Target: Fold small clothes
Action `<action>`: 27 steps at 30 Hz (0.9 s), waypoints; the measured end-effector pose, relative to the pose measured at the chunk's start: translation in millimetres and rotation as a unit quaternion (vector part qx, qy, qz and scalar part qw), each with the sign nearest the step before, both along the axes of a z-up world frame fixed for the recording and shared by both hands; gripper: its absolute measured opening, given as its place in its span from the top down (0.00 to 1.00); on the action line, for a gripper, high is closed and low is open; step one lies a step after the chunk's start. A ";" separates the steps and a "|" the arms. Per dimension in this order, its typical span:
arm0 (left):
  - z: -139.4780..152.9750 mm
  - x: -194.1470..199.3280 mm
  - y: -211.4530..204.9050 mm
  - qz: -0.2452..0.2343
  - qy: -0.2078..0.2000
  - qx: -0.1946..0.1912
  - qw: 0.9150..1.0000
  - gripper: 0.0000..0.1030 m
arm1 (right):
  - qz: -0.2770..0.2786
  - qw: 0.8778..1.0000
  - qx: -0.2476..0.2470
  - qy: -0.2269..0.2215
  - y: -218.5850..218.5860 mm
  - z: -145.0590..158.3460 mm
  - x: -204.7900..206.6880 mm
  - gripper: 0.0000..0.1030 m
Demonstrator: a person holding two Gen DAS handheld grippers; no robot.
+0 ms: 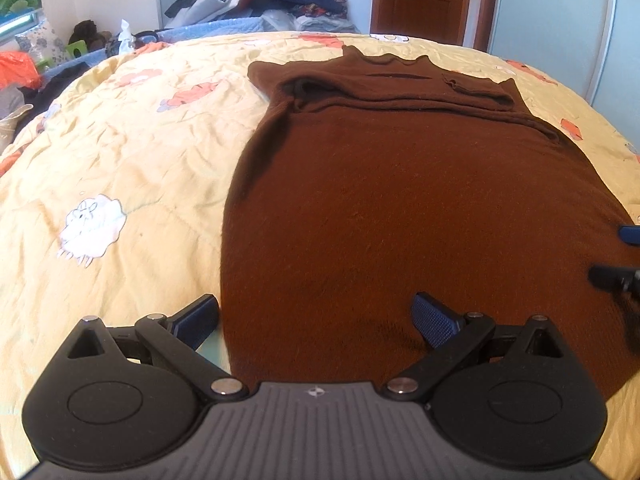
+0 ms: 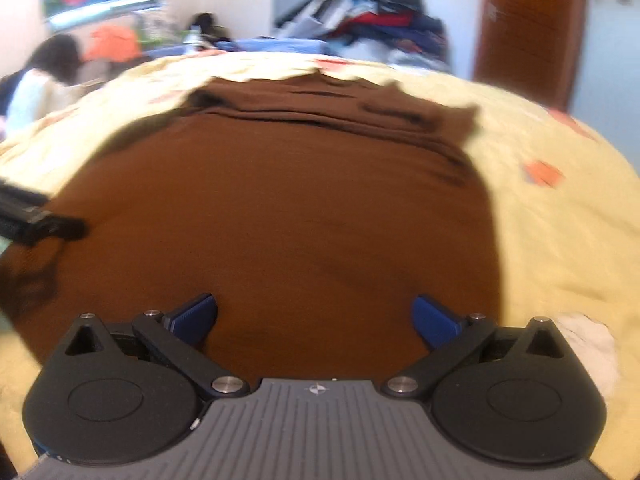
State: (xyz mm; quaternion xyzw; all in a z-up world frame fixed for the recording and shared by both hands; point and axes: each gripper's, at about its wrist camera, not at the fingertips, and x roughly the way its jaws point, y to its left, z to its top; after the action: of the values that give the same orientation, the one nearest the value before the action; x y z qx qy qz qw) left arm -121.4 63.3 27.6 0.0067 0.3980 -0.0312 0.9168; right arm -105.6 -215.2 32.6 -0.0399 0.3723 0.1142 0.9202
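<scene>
Both claws (blue ribbed pads) gape over fuzzy brown sweater (image 1: pixel 400 200).

Legible text, labels, brands, numbers: none in either view. Sole mark: a small round cross-shaped emblem, without lettering, on the ribbed grey housing of the left gripper (image 1: pixel 316 316) and likewise on the right gripper (image 2: pixel 314 314). The right wrist view is blurred.
</scene>
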 end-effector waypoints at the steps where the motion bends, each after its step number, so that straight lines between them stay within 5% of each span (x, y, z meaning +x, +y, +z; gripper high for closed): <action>1: -0.2 -1.6 -0.4 0.002 -0.001 0.001 1.000 0.00 | -0.010 1.000 -0.003 0.010 2.3 3.8 0.2 0.00; 5: -0.2 -8.0 -1.2 0.001 -0.001 0.002 1.000 0.00 | 0.045 0.999 0.022 0.003 30.6 12.9 -23.4 0.00; 7: -0.4 -13.8 3.2 -0.008 -0.002 0.001 1.000 0.00 | 0.089 0.996 -0.010 0.012 47.8 0.0 -34.4 0.00; 9: -0.3 -20.8 11.6 -0.010 0.000 0.000 1.000 0.00 | 0.104 0.994 -0.009 -0.025 39.9 -8.4 -48.6 0.00; 14: 14.0 -43.9 68.1 0.044 0.009 -0.081 0.996 0.00 | 0.007 0.999 0.032 0.016 -14.5 20.4 -54.1 0.00; 17: 17.9 -43.9 110.9 0.071 0.035 -0.205 0.975 0.00 | -0.047 0.992 0.118 0.029 -65.6 38.7 -59.4 0.00; 20: 7.0 -32.0 134.6 0.046 0.083 -0.362 0.928 0.01 | -0.078 0.974 0.192 0.092 -99.7 27.7 -49.7 0.02; 22: -3.4 -21.7 132.1 0.034 0.119 -0.408 0.905 0.01 | -0.072 0.967 0.219 0.105 -105.3 21.3 -46.7 0.05; 25: -0.6 -15.3 114.7 0.004 0.122 -0.385 0.915 0.02 | -0.053 0.957 0.255 0.129 -105.0 19.0 -40.0 0.11; 27: 2.5 -11.5 103.6 -0.011 0.128 -0.363 0.923 0.19 | -0.036 0.957 0.254 0.135 -97.8 15.6 -39.4 0.16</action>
State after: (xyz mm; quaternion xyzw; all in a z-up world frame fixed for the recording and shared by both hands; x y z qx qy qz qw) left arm -132.9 166.9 30.1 -0.3260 0.4735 -0.1839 0.7973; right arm -144.9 -313.0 48.2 0.2241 0.4529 0.1764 0.8447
